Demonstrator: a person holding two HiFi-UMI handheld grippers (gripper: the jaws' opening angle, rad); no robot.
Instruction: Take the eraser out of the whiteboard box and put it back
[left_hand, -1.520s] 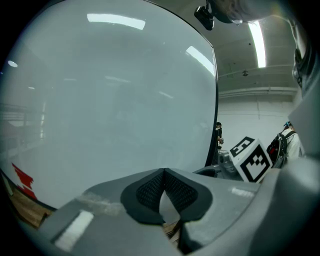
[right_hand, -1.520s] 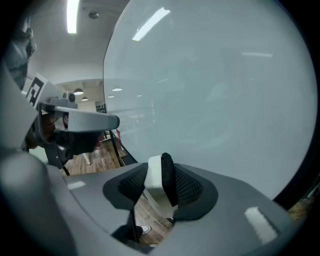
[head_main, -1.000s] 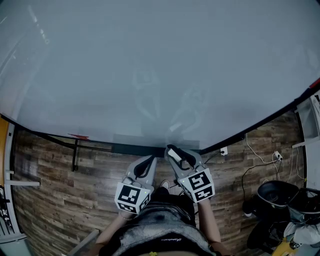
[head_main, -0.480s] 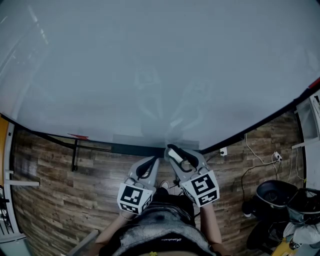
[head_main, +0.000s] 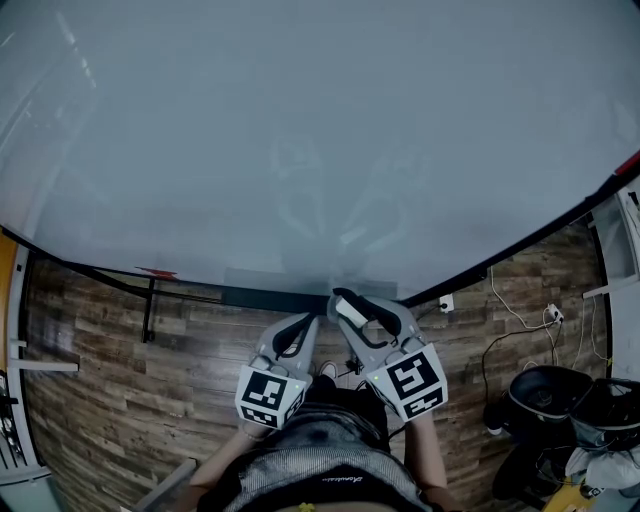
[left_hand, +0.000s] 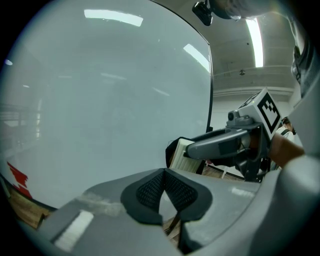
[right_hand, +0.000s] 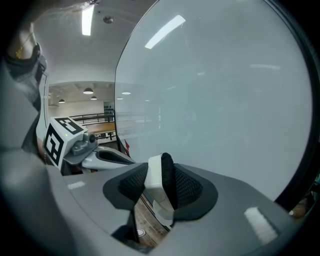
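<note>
Low on the whiteboard (head_main: 300, 130), towards its bottom left corner, sits a small red mark (head_main: 158, 272). Right of it the left gripper (head_main: 298, 328) points at the board's bottom edge. Its jaws are clenched, the pads meeting at their tips with nothing between them. The dark whiteboard box (head_main: 262, 297) runs along that bottom edge, just ahead of both grippers. Just beside the left one, the right gripper (head_main: 366, 310) grasps the eraser (right_hand: 156, 182) on edge, its white body against one pad and its black layer against the other. The eraser is out of the box, in front of the board by the box's right end. Further right, white cables (head_main: 515, 320) trail over the wooden floor (head_main: 100, 380).
</note>
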